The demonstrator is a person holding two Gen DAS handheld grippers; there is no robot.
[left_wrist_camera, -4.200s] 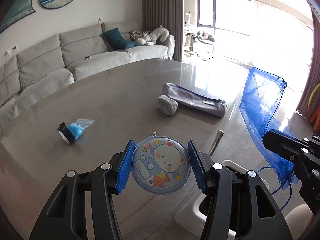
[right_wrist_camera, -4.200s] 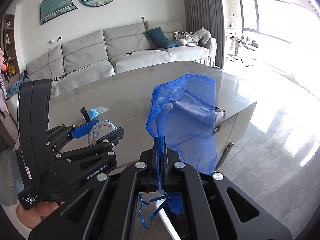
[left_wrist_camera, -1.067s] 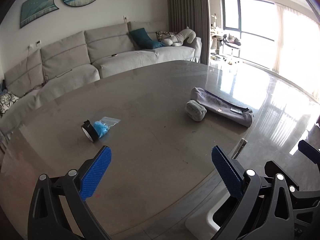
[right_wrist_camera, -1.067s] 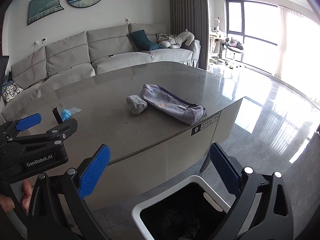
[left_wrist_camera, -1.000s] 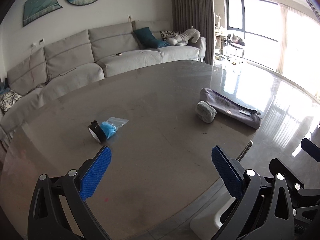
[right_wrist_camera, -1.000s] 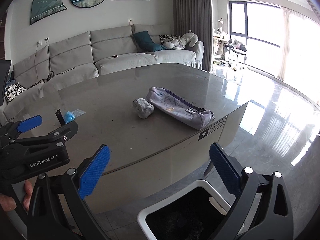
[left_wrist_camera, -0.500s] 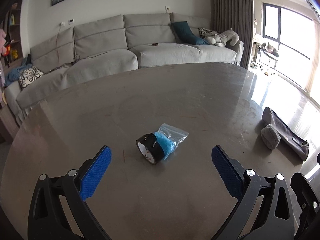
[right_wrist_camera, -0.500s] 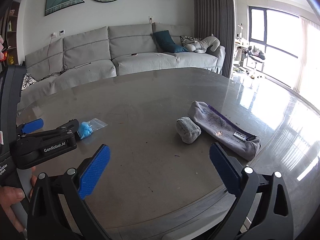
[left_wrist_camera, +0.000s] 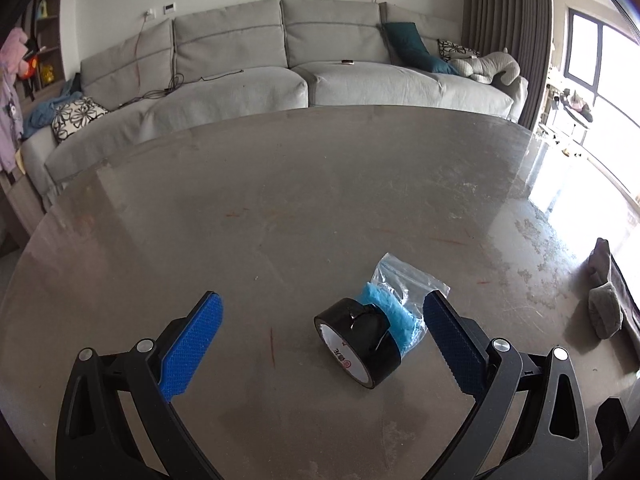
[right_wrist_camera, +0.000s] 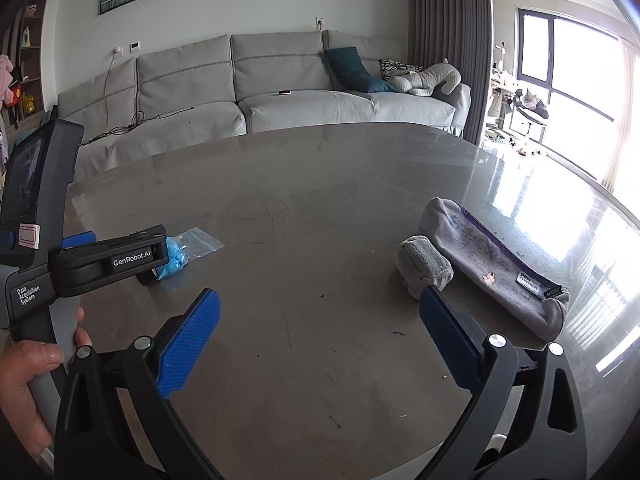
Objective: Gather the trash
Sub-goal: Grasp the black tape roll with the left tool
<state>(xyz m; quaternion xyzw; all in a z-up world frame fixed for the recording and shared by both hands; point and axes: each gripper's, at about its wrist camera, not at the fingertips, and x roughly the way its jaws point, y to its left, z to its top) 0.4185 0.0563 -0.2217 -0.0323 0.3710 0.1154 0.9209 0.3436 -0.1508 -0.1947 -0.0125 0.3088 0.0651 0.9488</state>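
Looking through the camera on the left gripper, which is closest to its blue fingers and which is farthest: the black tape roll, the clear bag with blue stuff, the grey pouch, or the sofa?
From the left gripper, nearest first:
1. Black tape roll, between the open fingers, nearer the right-hand one.
2. Clear bag, just behind the roll, touching it.
3. Grey pouch, far right on the table.
4. Sofa, beyond the table's far edge.

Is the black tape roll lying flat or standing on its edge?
On edge: the black tape roll rests on its rim on the table, white core facing sideways, leaning against the blue-filled bag.
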